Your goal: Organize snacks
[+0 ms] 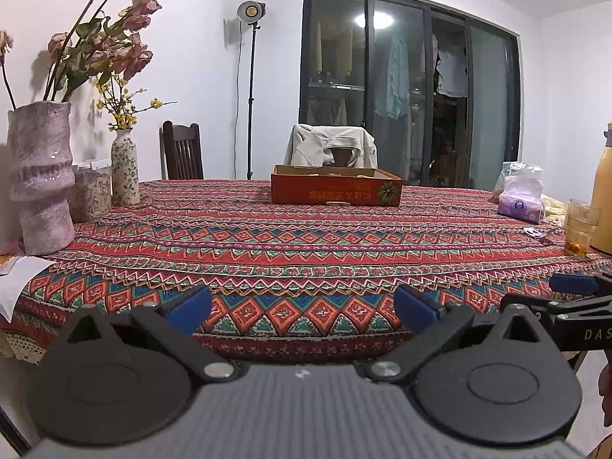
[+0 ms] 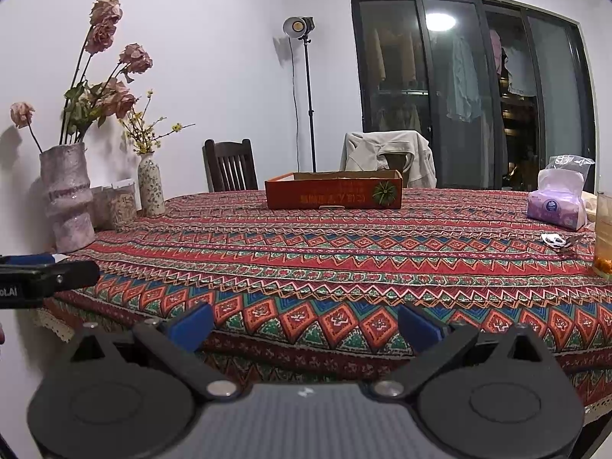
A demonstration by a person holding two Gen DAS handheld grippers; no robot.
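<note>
- Left claw [image 1: 302, 308] released, blue pads wide apart, nothing between them. It hangs at the near edge of the counter [image 1: 306, 237].
- Right claw [image 2: 304, 323] same: spread wide, nothing gripped, also off the near edge.
- The two sit side by side; each shows at the edge of the other's view.
- Red cardboard box [image 1: 336, 189] sits mid-counter toward the far side, open top, well apart from both claws. Contents too low to make out.
- Purple tissue pack [image 2: 556, 206] at the right, with a clear plastic bag [image 2: 572, 164] just behind it.
- Glass [image 1: 581, 227] with orange bits at the bottom, right edge, just beside a tall yellow bottle [image 1: 603, 199].
- Left side by the wall: big pink vase [image 2: 69, 195] with dried roses, small patterned vase [image 2: 150, 187], clear jar [image 2: 122, 201] between them.
- Chair [image 2: 390, 153] draped with a pale jacket behind the box.
</note>
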